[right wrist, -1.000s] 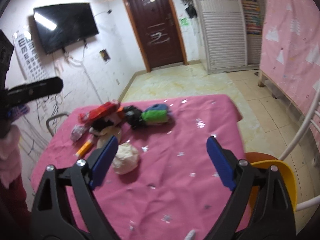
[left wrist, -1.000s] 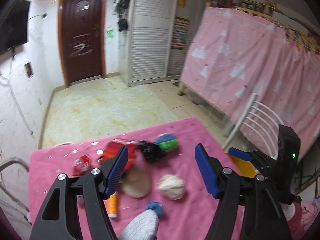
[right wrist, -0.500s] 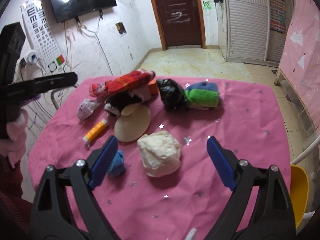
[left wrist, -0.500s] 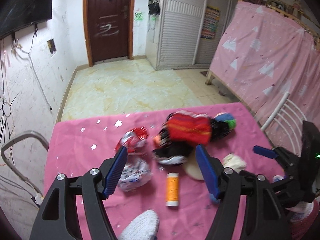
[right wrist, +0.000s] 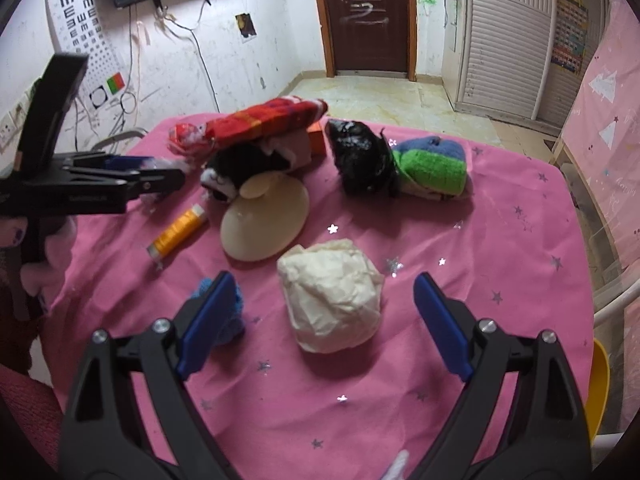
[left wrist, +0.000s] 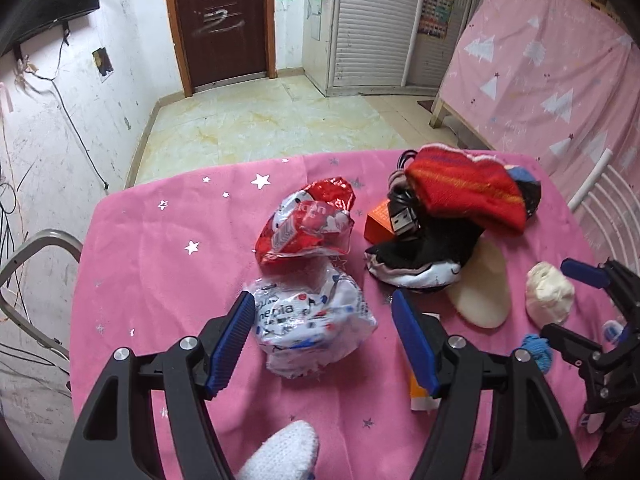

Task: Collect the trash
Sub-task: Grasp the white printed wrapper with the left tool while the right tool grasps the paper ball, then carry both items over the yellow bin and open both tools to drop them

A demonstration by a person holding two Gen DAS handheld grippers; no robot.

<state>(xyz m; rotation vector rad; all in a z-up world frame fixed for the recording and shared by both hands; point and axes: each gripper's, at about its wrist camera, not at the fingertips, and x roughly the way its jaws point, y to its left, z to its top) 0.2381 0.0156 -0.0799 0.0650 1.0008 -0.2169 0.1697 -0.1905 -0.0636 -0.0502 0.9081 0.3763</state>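
Note:
My left gripper (left wrist: pixel 324 334) is open, its blue pads on either side of a crumpled white printed wrapper (left wrist: pixel 316 330) on the pink table. A red snack wrapper (left wrist: pixel 306 222) lies just beyond it. My right gripper (right wrist: pixel 322 322) is open around a crumpled white paper ball (right wrist: pixel 330 300), which also shows in the left wrist view (left wrist: pixel 548 294). A black crumpled bag (right wrist: pixel 362 158) lies further back. The left gripper shows at the left of the right wrist view (right wrist: pixel 160 178); the right gripper shows at the right of the left wrist view (left wrist: pixel 560 300).
On the pink starred tablecloth (right wrist: pixel 500 240) lie a red striped sock (left wrist: pixel 468 190), a black sock (left wrist: pixel 424 256), a green-blue sock (right wrist: pixel 434 170), a beige disc (right wrist: pixel 266 220), an orange tube (right wrist: pixel 178 232), an orange box (left wrist: pixel 378 226) and a blue knit piece (right wrist: pixel 236 312). A white chair (left wrist: pixel 608 200) stands at the right.
Both grippers have moved forward and down toward the table. The white wrapper now sits between my left pads, and the paper ball sits closer between my right pads.

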